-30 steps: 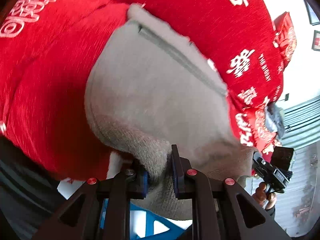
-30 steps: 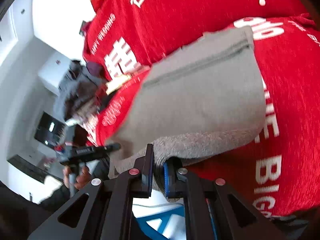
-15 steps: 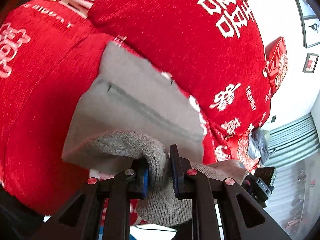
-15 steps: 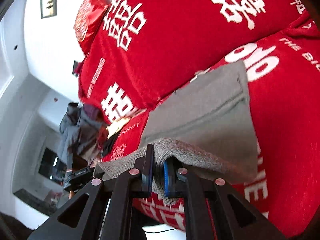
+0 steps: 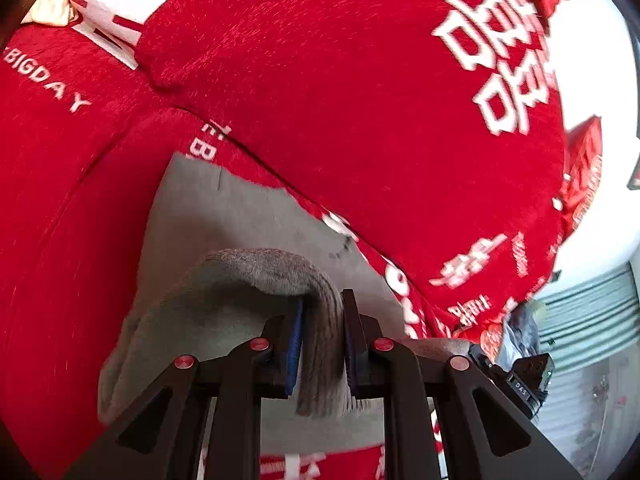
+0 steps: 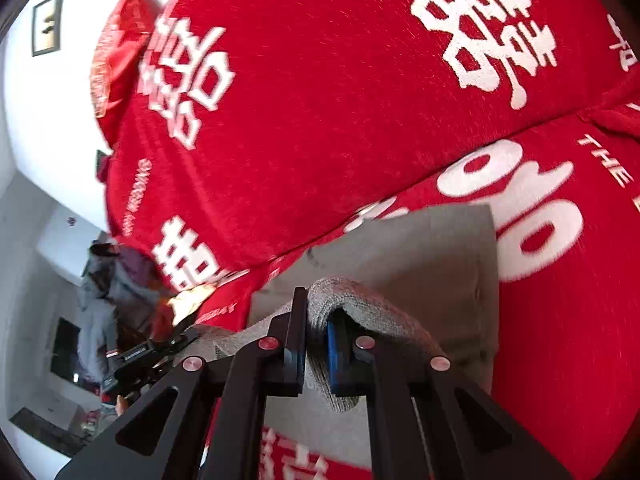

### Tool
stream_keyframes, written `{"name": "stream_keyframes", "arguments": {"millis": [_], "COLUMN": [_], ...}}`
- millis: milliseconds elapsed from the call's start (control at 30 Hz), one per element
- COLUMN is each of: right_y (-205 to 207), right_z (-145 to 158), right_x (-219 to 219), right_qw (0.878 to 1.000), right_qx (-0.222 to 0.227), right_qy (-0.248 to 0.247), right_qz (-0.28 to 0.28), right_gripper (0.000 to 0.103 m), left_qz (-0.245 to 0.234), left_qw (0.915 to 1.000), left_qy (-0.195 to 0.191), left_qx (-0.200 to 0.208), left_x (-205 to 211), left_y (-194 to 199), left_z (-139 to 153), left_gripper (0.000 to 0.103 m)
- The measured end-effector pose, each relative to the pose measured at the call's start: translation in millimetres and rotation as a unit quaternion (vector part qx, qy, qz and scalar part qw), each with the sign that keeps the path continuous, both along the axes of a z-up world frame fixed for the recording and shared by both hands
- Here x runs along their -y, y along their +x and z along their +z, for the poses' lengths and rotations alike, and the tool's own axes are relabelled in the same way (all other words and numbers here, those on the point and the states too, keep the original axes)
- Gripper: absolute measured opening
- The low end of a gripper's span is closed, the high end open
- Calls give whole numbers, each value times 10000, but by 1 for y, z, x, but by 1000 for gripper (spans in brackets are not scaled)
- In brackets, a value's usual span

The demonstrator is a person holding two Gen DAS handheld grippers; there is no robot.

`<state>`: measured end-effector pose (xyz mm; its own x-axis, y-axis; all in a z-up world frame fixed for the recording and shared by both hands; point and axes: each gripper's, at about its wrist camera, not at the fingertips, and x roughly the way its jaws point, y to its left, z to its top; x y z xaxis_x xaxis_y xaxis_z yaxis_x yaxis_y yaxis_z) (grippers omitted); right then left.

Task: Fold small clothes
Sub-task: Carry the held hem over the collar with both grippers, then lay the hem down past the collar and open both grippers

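pinching the ribbed hem of the soft grey knit garment [image 5: 320,344], the left gripper [image 5: 322,344] and right gripper [image 6: 318,350] each clamp one near corner. its grey body [image 6: 420,248] stretches away, far edge lying toward the red printed sofa cover [image 5: 360,80].

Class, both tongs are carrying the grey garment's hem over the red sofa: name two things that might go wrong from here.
1. The left tongs pinch only a thin ribbed edge of the grey garment, so it may slip out.
2. The hem sags between the left tongs and the right tongs, so the fold may land crooked on the red sofa cover.
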<state>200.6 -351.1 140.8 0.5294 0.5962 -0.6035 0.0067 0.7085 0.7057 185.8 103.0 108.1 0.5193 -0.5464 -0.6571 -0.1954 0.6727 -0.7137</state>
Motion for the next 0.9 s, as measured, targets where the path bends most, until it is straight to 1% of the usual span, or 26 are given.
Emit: {"name": "stream_keyframes", "arguments": {"millis": [100, 200, 300, 400, 467, 533, 567, 600, 633, 667, 700, 733, 800, 833, 867, 900], "right_y": [34, 69, 92, 107, 115, 119, 118, 116, 112, 107, 101, 93, 81, 75, 73, 72], "right_z": [-20, -48, -73, -96, -117, -133, -136, -133, -127, -117, -107, -96, -78, -69, -63, -58], "right_x": [-1, -8, -11, -8, -3, 1, 3, 4, 5, 6, 7, 9, 9, 8, 5, -1], "right_qw": [9997, 9985, 9967, 9938, 9887, 9818, 9811, 9822, 9841, 9862, 9877, 9890, 9916, 9925, 9919, 9881], "right_qx": [-211, -475, -709, -996, -1405, -1813, -1854, -1793, -1683, -1534, -1397, -1250, -949, -783, -707, -641], "right_qy": [-76, -243, -360, -388, -253, -195, -150, -114, -130, -226, -333, -429, -531, -686, -934, -1379], "right_qz": [-70, -74, -131, -292, -467, -530, -532, -548, -560, -575, -613, -669, -699, -633, -501, -238], "right_gripper": [9, 9, 9, 9, 10, 13, 13, 17, 26, 35, 51, 64, 78, 78, 78, 78], "left_qz": [96, 184, 328, 433, 466, 431, 443, 474, 594, 810, 1000, 994, 778, 604, 390, 162], "left_qw": [9997, 9988, 9977, 9970, 9956, 9953, 9951, 9949, 9951, 9947, 9938, 9944, 9965, 9974, 9973, 9952], "left_qy": [157, 247, 206, 260, 334, 256, 229, 205, 147, 140, 173, 146, 96, 233, 517, 904], "left_qx": [-157, -389, -565, -584, -736, -833, -855, -861, -781, -625, -463, -330, -295, -332, -354, -331], "left_x": [-1, -2, -8, -9, -10, -13, -16, -20, -26, -34, -40, -45, -47, -45, -40, -34], "left_y": [30, 56, 77, 89, 96, 100, 99, 97, 92, 85, 78, 73, 71, 70, 69, 68], "left_z": [-22, -49, -73, -84, -90, -93, -92, -89, -83, -75, -66, -59, -51, -47, -44, -41], "left_gripper": [19, 19, 19, 19, 19, 20, 29, 60, 70, 85, 86, 86, 86, 86, 86, 86]}}
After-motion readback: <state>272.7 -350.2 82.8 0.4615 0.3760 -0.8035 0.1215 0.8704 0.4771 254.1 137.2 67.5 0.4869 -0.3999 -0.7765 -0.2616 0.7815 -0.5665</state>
